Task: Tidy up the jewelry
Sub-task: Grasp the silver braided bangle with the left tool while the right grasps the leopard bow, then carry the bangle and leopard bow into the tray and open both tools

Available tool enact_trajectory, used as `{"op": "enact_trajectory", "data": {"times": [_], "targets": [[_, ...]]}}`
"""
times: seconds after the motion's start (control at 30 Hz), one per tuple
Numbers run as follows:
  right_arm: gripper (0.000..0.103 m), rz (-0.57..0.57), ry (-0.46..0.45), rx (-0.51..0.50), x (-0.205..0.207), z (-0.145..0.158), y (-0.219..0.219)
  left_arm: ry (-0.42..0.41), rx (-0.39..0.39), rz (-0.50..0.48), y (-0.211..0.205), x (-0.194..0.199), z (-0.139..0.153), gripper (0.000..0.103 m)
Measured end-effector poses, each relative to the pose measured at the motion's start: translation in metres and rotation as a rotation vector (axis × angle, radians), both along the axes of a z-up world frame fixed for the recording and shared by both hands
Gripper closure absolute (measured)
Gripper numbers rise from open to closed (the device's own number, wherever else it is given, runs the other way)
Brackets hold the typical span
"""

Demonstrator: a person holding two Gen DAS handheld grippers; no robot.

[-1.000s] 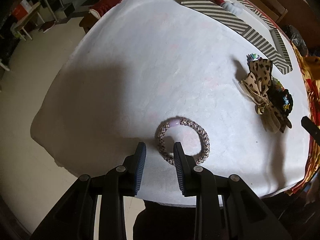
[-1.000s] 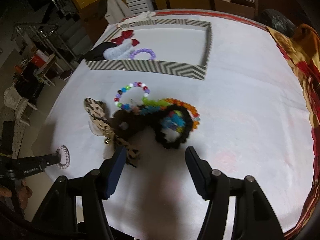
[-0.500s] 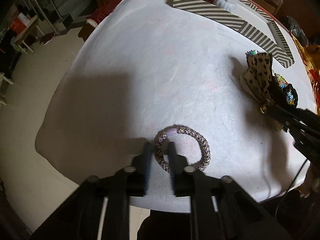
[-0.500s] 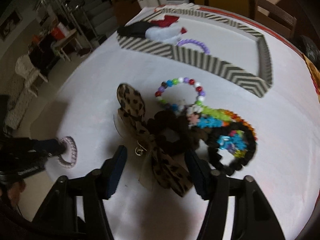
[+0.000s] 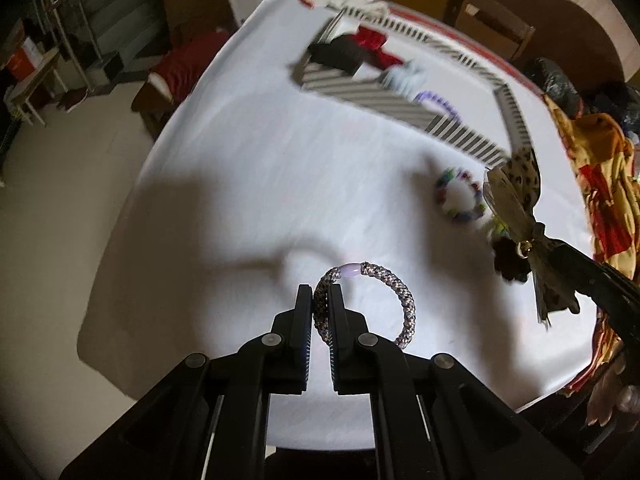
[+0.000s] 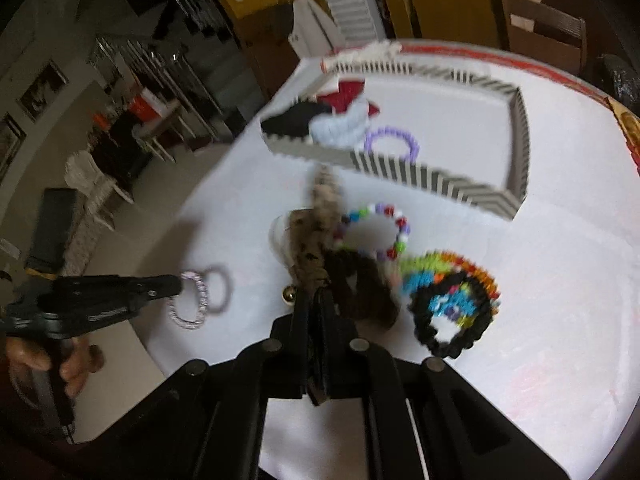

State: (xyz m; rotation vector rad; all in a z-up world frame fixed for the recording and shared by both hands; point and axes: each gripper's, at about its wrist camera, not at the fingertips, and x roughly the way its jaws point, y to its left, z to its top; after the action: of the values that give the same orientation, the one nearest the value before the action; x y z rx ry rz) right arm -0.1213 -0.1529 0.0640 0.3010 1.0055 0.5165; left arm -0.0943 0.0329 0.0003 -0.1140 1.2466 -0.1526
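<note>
Left wrist view: the left gripper [image 5: 320, 312] has its fingers [image 5: 304, 316] pinched tight on the near-left arc of a braided bracelet [image 5: 394, 292], a speckled grey and pink ring with a pale lilac bead at its far side. The ring hangs clear above the white worktop [image 5: 248, 184] and casts a curved shadow on the cloth beneath it. Farther along the worktop sits a chevron-striped tray [image 5: 384, 100] with red, black and white fabric pieces and a purple bead bracelet [image 5: 436, 102] inside. Between the tray and the gripper lies a multicoloured bead bracelet [image 5: 460, 196], flat on the cloth. At the right edge the right gripper [image 5: 560, 258] holds a leopard-print bow [image 5: 516, 196], its ribbons standing upward and trailing down, with a small gold bell at the knot.

Right wrist view: the right gripper's [image 6: 316, 304] fingers are closed narrow around the bow [image 6: 316, 236], which rises from between them toward the tray [image 6: 520, 136]. A dark brown scrunchie [image 6: 360, 280] lies just beside the fingers, touching the bow. To its right are a rainbow-beaded piece and a black beaded ring [image 6: 456, 312], tangled together on the cloth. The picture is blurred. At the left, a hand [image 6: 60, 360] grips the left gripper's handle, the braided bracelet [image 6: 196, 300] dangling from its tip.
</note>
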Motion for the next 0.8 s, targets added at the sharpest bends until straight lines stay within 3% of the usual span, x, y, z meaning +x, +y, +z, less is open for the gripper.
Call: {"op": "enact_trajectory", "data": {"times": [0.3,0.8], "targets": [[0.098,-0.090,-0.066,0.088,0.009,0.035,-0.034,-0.096,-0.001,-0.063,-0.022,0.030,0.033,0.101],[0.098,-0.247,-0.088,0.030,0.057,0.043,-0.072,-0.209,0.028,-0.190,-0.088,0.109,0.064,0.101]]}}
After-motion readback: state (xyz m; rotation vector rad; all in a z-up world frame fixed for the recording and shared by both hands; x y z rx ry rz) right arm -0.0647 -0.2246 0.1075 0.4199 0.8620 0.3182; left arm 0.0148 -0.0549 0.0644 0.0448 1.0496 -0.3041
